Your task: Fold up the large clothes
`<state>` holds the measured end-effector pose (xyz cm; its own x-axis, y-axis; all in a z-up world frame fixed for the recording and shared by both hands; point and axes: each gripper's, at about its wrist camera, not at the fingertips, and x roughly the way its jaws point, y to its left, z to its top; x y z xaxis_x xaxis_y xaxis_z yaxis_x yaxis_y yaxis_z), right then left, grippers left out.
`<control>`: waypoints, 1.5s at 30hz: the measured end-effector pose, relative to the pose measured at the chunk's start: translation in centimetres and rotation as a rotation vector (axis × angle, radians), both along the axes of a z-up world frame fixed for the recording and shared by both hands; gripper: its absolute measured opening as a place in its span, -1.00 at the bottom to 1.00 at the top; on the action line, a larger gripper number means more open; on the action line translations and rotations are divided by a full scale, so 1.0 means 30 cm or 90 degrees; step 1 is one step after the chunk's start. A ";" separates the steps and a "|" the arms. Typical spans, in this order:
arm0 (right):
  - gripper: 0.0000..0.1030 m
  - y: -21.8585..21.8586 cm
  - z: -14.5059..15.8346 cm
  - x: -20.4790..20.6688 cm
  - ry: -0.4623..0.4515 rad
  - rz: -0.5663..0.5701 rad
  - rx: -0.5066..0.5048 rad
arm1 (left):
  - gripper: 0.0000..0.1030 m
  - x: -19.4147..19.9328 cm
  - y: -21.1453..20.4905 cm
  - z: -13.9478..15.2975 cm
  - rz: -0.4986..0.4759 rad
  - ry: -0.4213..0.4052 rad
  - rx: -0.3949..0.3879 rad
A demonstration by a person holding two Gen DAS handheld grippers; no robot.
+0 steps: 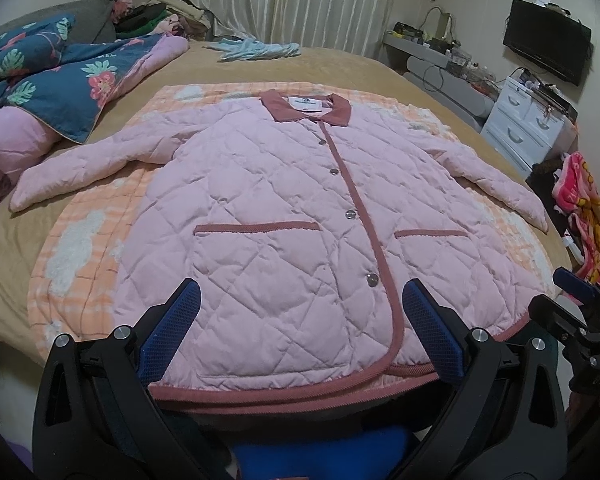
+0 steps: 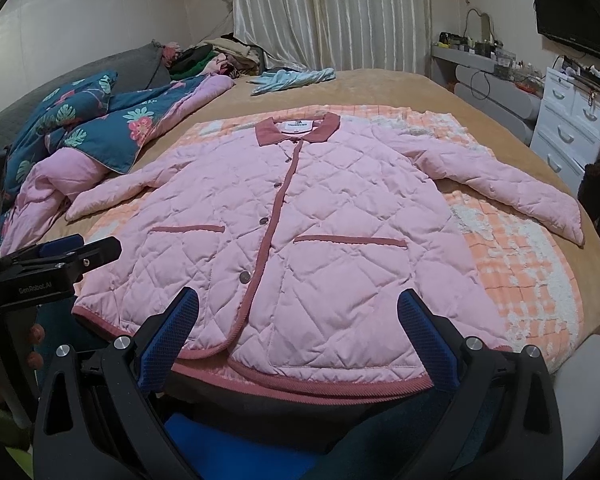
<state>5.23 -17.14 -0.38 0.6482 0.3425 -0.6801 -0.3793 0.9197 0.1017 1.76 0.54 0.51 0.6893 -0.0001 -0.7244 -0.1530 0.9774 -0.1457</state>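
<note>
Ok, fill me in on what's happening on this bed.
A person holding a gripper in each hand is about to fold a pink quilted jacket. It lies flat, buttoned and face up on an orange checked blanket on the bed, both sleeves spread out. The left gripper and right gripper are open near the hem, gripping nothing. No fold is made yet.

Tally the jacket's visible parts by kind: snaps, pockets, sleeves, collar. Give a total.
Pink quilted jacket, spread flat:
Snaps: 4
Pockets: 2
Sleeves: 2
Collar: 1
Total: 9
</note>
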 end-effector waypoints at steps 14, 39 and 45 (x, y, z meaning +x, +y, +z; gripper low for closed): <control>0.92 0.057 0.065 0.132 -0.012 -0.005 0.000 | 0.84 0.143 0.078 0.007 0.024 0.008 0.004; 0.92 0.146 0.197 0.493 -0.029 -0.041 0.025 | 0.84 0.434 0.156 0.081 0.029 0.010 -0.038; 0.92 0.141 0.214 0.577 -0.038 -0.053 0.037 | 0.84 0.508 0.171 0.096 0.025 -0.001 -0.041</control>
<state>22.54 -12.91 6.04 0.7146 0.3238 -0.6201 -0.3091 0.9413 0.1354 17.00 5.69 3.38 0.6912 -0.0196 -0.7224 -0.1913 0.9590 -0.2090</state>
